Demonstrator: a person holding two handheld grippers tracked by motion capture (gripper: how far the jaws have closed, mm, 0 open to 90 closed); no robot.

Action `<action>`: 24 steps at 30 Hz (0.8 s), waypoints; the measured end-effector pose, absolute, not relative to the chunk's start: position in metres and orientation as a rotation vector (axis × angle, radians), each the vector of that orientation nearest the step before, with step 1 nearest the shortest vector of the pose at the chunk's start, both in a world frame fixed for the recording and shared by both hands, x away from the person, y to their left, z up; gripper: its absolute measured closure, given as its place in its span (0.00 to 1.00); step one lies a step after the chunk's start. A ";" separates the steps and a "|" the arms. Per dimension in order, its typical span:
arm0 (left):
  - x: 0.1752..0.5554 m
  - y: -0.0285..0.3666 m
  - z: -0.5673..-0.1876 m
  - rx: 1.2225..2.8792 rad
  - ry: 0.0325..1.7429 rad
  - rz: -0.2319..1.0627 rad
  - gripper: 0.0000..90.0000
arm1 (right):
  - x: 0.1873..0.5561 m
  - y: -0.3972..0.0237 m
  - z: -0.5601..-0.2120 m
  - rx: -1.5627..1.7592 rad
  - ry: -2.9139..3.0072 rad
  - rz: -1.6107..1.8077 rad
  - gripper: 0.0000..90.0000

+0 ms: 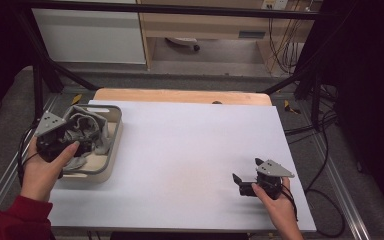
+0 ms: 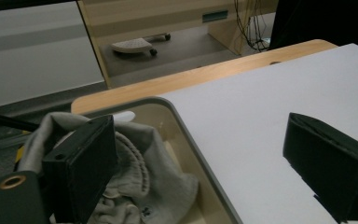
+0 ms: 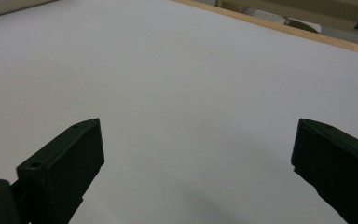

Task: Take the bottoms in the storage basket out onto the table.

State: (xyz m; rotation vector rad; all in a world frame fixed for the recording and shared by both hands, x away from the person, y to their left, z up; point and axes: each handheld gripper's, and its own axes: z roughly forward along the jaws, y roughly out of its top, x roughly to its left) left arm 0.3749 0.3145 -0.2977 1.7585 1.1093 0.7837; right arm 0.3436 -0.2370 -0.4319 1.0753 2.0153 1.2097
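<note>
A beige bin (image 1: 114, 131) sits at the table's left edge with a crumpled grey garment (image 1: 87, 125) inside. My left gripper (image 1: 75, 137) hovers over the bin, open, nothing between its jaws. In the left gripper view the grey garment (image 2: 149, 172) lies below, one jaw over it and the other over the white sheet beyond the bin rim (image 2: 200, 144). My right gripper (image 1: 245, 182) stands open low over the white table cover near the front right, holding nothing. The right gripper (image 3: 196, 172) has bare white surface between its jaws.
A white sheet (image 1: 190, 160) covers the wooden table (image 1: 180, 95), whose far edge shows bare wood. Black frame bars (image 1: 50, 70) rise at the left and right back. Cables (image 1: 325, 150) trail off the right side. Cabinets (image 1: 90, 35) stand behind.
</note>
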 end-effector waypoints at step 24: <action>0.449 0.380 -0.307 1.720 1.367 0.831 0.13 | 0.345 -0.235 -0.434 1.070 2.034 1.204 0.03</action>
